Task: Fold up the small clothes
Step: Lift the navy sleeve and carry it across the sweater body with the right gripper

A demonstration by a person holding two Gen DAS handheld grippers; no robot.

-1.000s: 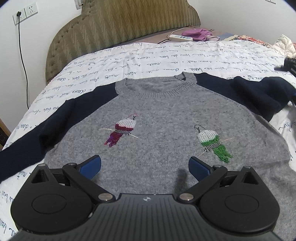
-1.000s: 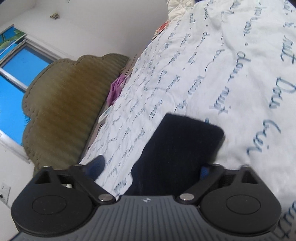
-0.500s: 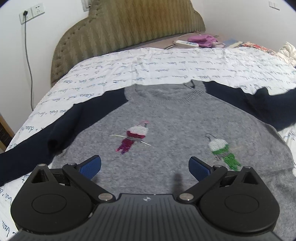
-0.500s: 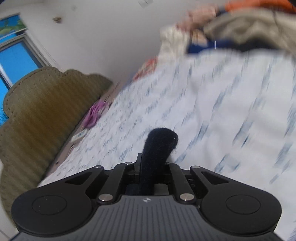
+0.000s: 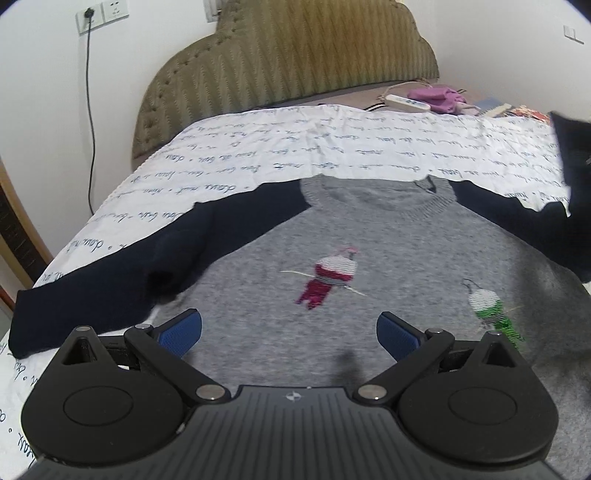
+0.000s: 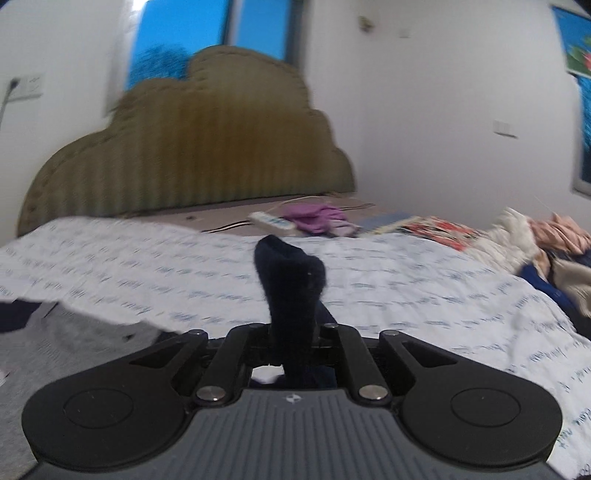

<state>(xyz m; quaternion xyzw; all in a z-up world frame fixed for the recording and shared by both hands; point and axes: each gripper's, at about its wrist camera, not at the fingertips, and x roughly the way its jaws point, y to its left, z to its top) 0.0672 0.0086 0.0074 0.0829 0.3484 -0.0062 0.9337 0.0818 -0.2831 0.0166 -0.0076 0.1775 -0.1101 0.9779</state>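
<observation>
Right wrist view: right tongs (image 6: 293,334) at lower centre, jaws clamped shut on the navy sleeve (image 6: 290,280), whose cuff end stands up above the jaws. They have just been closing, with the sleeve between them. Behind lies the bed (image 6: 406,291) with its script-printed sheet; a corner of the grey sweater (image 6: 74,332) shows at lower left. A headboard (image 6: 192,147) fills the upper middle, and a purple cloth (image 6: 314,218) lies just beside a power strip (image 6: 271,221) at mid-frame. Much of this view is blurred.

Left wrist view: left tongs (image 5: 290,330) at lower centre, blue pads wide apart and gripping nothing, above the sweater's (image 5: 369,240) lower body. The sweater lies flat, front up, across the middle of the frame, two embroidered birds (image 5: 332,280) on its chest. One navy sleeve stretches to the lower left edge; the other (image 5: 569,177) rises off the bed at the right edge. A wall socket (image 5: 103,14) with a hanging cord occupies the upper left.
</observation>
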